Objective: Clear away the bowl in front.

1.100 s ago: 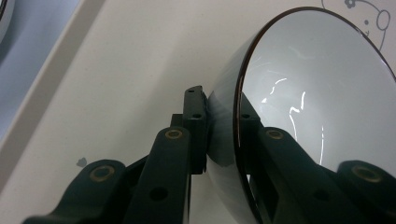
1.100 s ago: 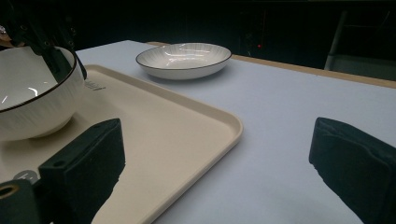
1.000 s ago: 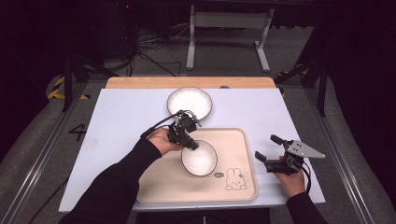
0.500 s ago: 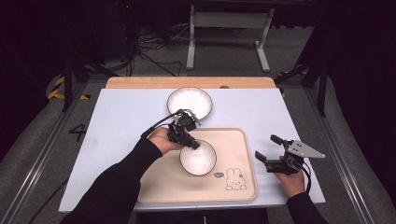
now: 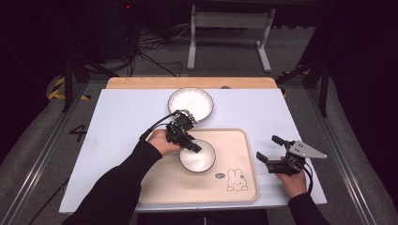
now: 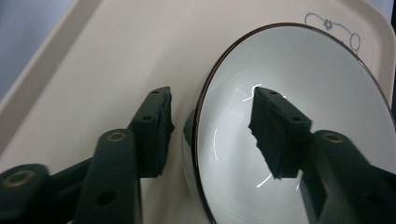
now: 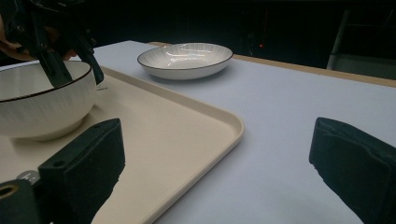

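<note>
The bowl (image 5: 197, 156) sits on the tray (image 5: 244, 187), the left hand-held gripper (image 5: 190, 144) straddling its rim; its jaws have just been opening, one inside, one outside, pads clear of the rim. The right hand-held gripper (image 5: 266, 151) rests spread on the tabletop (image 5: 117, 117) beside the tray, with a plate (image 5: 190, 103) beyond.

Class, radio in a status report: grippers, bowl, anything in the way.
Left gripper astride bowl rim, jaws just opening, pads clear. Right gripper open, idle right of tray. Bowl sits on tray. Plate beyond tray, out of the way.
</note>
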